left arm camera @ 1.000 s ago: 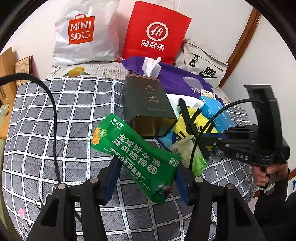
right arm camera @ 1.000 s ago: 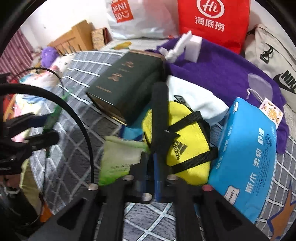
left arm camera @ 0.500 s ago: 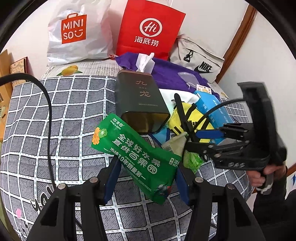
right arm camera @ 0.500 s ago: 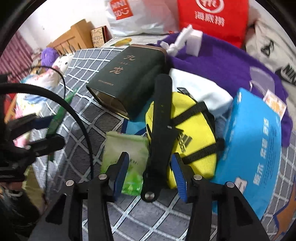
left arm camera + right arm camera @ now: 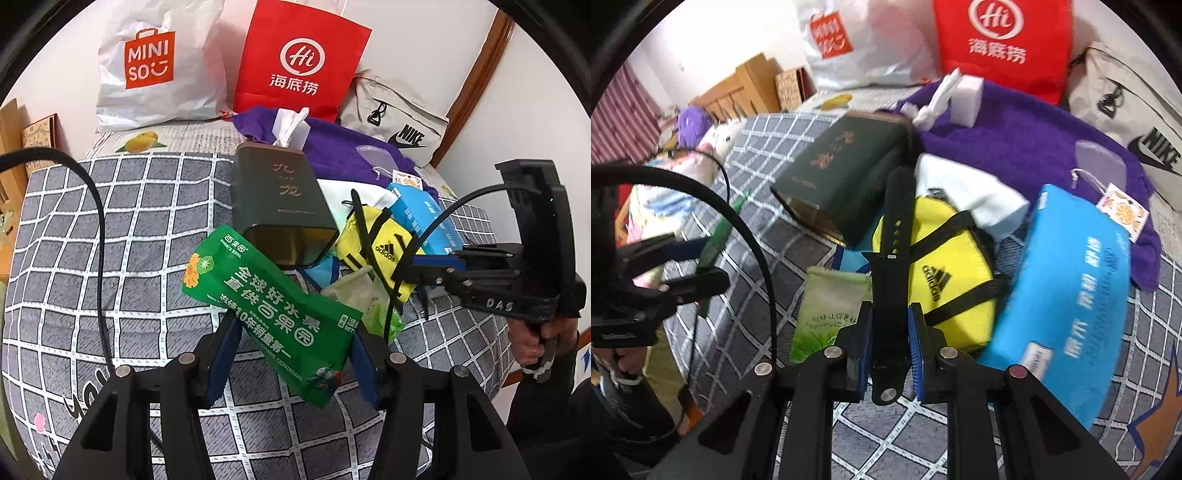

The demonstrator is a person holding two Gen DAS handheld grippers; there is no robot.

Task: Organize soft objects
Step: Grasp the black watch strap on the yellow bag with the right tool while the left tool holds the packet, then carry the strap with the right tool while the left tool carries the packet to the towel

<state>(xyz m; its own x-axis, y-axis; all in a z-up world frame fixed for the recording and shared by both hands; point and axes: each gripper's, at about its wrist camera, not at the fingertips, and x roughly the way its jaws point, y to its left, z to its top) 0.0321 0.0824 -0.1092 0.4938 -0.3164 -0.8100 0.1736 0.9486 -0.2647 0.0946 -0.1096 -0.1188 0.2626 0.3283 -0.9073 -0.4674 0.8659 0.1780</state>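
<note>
My left gripper point(image 5: 295, 332) is shut on a green wet-wipes pack point(image 5: 269, 299), held above the checked bed cover point(image 5: 129, 229). My right gripper point(image 5: 890, 314) has its jaws closing, and the blue pads touch both sides of a black watch strap point(image 5: 895, 236). The strap runs up over a yellow Adidas bag point(image 5: 945, 280). From the left wrist view the right gripper point(image 5: 419, 267) is side-on beside the yellow bag point(image 5: 384, 247), a hand on its grip. A light green wipes pack point(image 5: 823, 310) lies left of the strap, a blue tissue pack point(image 5: 1071, 288) to the right.
A dark green tin box point(image 5: 280, 195) lies tipped on the bed beside a white cloth point(image 5: 967, 195) and a purple towel point(image 5: 1015, 136). A MINISO bag point(image 5: 155, 66), a red paper bag point(image 5: 299, 62) and a Nike bag point(image 5: 399, 122) lean on the back wall.
The right gripper went from shut to wide open around the strap, then narrowed onto it. The left gripper and its green pack have not moved.
</note>
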